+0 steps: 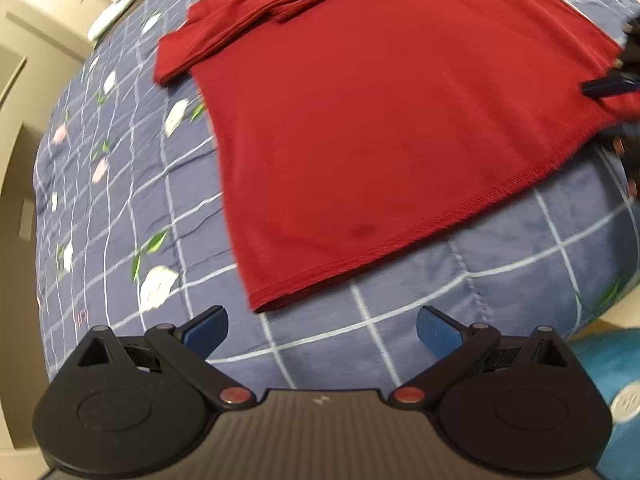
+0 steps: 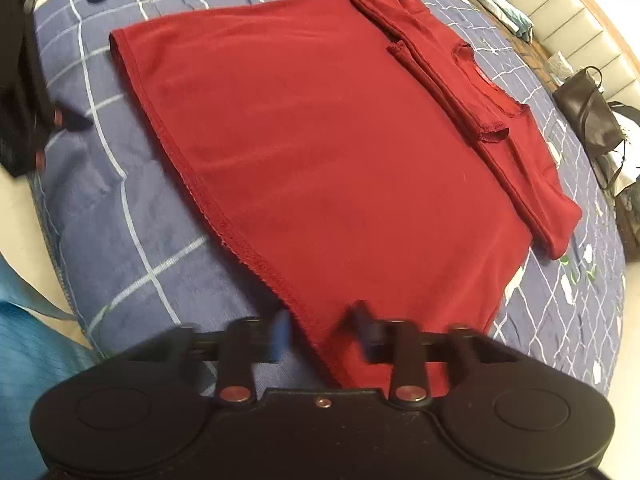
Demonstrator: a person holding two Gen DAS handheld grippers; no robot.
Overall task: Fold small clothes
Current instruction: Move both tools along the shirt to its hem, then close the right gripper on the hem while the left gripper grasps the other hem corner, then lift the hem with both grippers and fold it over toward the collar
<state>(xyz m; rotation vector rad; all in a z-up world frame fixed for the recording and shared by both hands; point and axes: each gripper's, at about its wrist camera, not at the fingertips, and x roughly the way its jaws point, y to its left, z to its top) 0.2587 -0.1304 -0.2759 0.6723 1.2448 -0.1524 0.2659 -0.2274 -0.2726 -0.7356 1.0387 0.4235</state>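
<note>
Low in the right wrist view, the right hand-held gripper [image 2: 322, 332] stands partly open astride the hem of the red T-shirt [image 2: 320, 140]. Wide open, the left hand-held gripper [image 1: 322, 330] hovers over the bed [image 1: 120, 200] just short of the shirt's corner. Farther off, the shirt lies flat mid-frame, sleeves folded in.

A T-shirt [image 2: 320, 152] is lying flat on a quilt [image 2: 132, 216] covering a bed, its sleeves folded in over its upper part and its hem facing the near edge. The left gripper [image 1: 322, 334] is hovering over bare quilt just before the hem's left corner. The right gripper [image 2: 322, 334] is sitting at the hem's right corner, cloth lying between its fingers. A handbag [image 2: 592, 116] is resting beyond the shirt, far right, beside the headboard [image 2: 560, 20].
</note>
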